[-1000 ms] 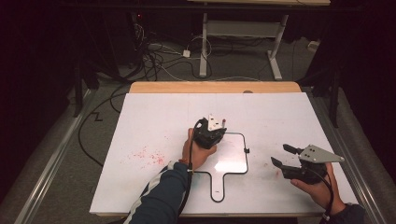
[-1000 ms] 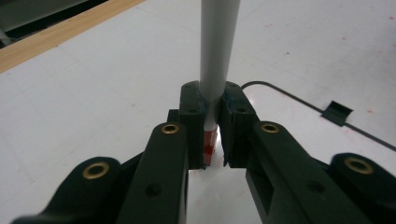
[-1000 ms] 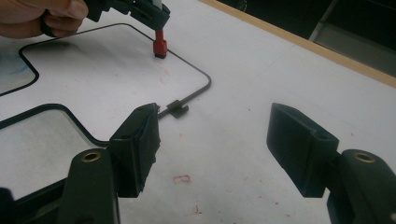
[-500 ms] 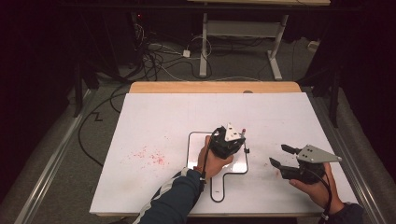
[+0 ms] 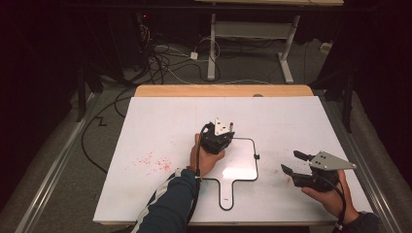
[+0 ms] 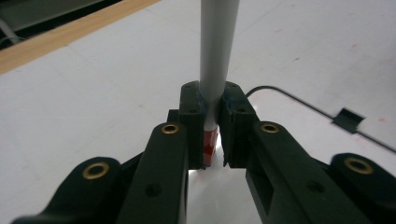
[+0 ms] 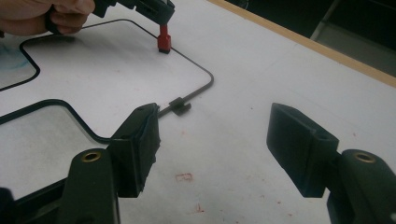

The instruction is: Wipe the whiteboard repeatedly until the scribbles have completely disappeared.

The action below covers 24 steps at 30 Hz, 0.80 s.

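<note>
Marker [image 6: 218, 60] is clamped upright in the left gripper [image 5: 219, 137], red tip [image 7: 163, 44] pressed on the small whiteboard [image 5: 240, 167] at its twelve o'clock edge, seemingly for drawing. At four o'clock, the right gripper [image 5: 294, 162] is held open, empty, likely waiting.

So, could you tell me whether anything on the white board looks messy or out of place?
Yes: red specks are scattered over the white board, left of the black outline, like leftover marker smears.
</note>
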Each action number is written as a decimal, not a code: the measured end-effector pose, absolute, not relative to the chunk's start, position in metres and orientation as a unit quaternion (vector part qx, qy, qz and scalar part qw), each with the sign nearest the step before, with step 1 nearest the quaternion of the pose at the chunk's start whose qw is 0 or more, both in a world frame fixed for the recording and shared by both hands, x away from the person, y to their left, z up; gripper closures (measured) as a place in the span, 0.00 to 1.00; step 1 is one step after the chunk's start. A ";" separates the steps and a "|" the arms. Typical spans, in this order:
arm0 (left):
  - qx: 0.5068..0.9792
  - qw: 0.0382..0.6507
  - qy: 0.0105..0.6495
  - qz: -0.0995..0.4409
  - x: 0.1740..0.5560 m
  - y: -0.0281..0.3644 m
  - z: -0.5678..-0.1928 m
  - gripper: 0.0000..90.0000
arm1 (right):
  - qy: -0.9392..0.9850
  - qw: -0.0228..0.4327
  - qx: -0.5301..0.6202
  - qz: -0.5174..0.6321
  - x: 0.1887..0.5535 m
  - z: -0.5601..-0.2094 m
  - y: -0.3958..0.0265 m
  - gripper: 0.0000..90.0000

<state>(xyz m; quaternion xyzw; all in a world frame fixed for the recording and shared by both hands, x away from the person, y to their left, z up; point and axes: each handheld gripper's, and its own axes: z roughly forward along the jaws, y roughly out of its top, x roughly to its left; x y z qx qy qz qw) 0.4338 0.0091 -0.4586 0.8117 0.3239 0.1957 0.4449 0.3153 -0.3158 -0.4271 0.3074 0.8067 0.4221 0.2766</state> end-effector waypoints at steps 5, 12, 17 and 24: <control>0.813 0.440 0.331 0.192 0.432 0.021 -0.457 0.87 | 0.807 0.278 0.308 0.421 0.316 -0.427 -0.317 0.40; 0.823 0.445 0.305 0.179 0.421 0.002 -0.457 0.87 | 0.808 0.278 0.306 0.420 0.316 -0.427 -0.314 0.40; 0.832 0.455 0.273 0.162 0.414 -0.030 -0.456 0.87 | 0.809 0.277 0.307 0.419 0.318 -0.427 -0.314 0.40; 0.838 0.453 0.258 0.159 0.418 -0.049 -0.455 0.87 | 0.807 0.276 0.309 0.421 0.317 -0.426 -0.316 0.40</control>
